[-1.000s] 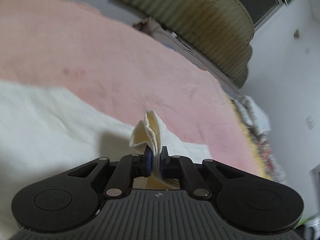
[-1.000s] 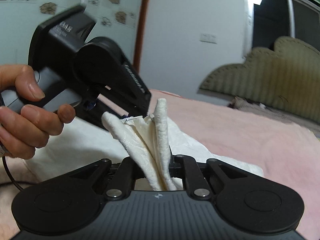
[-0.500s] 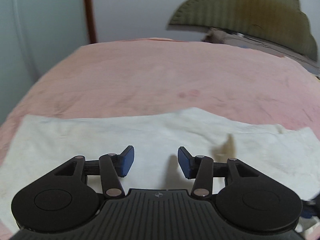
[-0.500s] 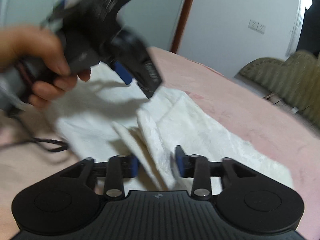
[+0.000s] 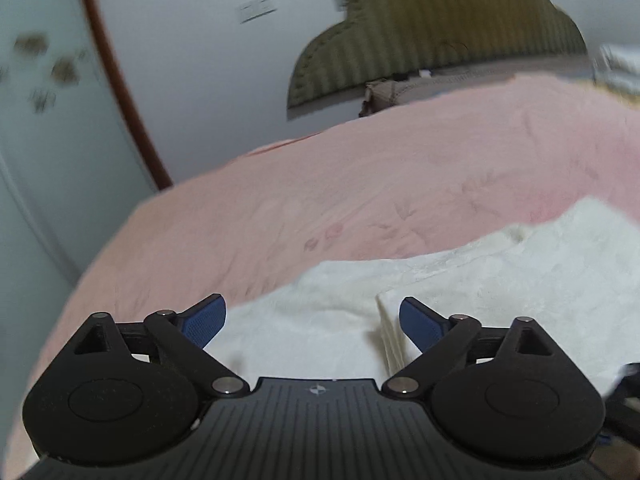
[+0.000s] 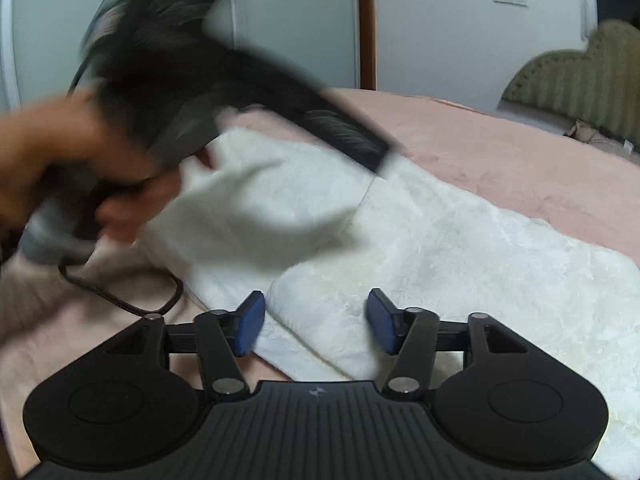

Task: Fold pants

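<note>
The white pants (image 5: 500,280) lie folded on the pink bedspread (image 5: 360,184), seen also in the right wrist view (image 6: 440,248). My left gripper (image 5: 312,320) is open and empty just above the pants, near a folded edge (image 5: 390,332). My right gripper (image 6: 316,322) is open and empty over a folded corner of the pants. The left gripper body, held by a hand (image 6: 72,160), shows blurred in the right wrist view (image 6: 224,68), above the far part of the pants.
An olive headboard (image 5: 440,32) and a pillow (image 5: 400,90) stand at the far side of the bed. A black cable (image 6: 128,300) lies on the bedspread left of the pants. White wall and a brown door frame (image 5: 120,92) are behind.
Both grippers were shut on bunched pants fabric a second ago. Both have let go and opened wide. The fabric now lies flat, and the left gripper is sweeping across the right view.
</note>
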